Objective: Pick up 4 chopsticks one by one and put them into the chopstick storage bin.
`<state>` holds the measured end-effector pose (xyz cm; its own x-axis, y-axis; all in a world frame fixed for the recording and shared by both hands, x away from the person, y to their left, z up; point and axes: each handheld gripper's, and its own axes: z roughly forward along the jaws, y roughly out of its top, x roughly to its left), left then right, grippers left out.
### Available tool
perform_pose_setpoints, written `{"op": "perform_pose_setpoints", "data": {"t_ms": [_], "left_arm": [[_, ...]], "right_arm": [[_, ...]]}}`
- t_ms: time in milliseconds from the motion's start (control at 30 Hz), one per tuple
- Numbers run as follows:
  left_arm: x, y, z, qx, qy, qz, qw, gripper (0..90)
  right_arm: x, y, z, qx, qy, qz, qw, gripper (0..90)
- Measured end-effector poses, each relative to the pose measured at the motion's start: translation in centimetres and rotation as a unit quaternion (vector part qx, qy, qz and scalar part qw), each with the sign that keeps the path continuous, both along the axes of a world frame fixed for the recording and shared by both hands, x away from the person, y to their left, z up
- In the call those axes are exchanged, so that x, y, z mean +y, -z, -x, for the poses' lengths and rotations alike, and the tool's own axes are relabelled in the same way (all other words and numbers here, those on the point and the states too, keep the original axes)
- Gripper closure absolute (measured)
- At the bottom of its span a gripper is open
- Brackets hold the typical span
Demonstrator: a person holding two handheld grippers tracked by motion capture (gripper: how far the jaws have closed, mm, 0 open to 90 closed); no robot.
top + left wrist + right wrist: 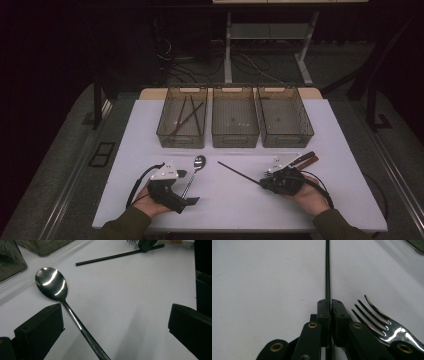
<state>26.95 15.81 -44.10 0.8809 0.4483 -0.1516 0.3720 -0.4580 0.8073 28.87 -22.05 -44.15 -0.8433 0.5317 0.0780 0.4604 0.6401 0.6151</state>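
Grasp step: right gripper point(329, 305) fingers clenched on the black chopstick point(327, 270); left gripper point(115, 322) fingers released around the spoon point(51, 283); next, lift toward the left bin point(182, 137)

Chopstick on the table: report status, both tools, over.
Right tool shut on chopstick, chopstick flat on table. Left tool open, astride spoon. Fork close beside right tool.

The spoon's point(51, 284) handle ran off the bottom edge of the left gripper view, the fork's point(377, 318) handle lay hidden behind the right gripper point(330, 305), and the chopstick's point(327, 270) far end was cropped at the top.
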Motion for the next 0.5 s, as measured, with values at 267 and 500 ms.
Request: {"op": "perform_pose_setpoints", "data": {"t_ms": [267,500], "left_arm": [[0.02,0.00,-0.02,0.000,0.001,0.000,1.0000,0.0],[0.00,0.00,0.00,0.000,0.000,0.001,1.0000,0.0]], "right_arm": [[-0.24,-0.31,-0.05,0.004,0.004,-0.010,0.9999,85.8],[-0.69,-0.75,-0.13,0.006,0.007,-0.028,0.9996,85.7]]}}
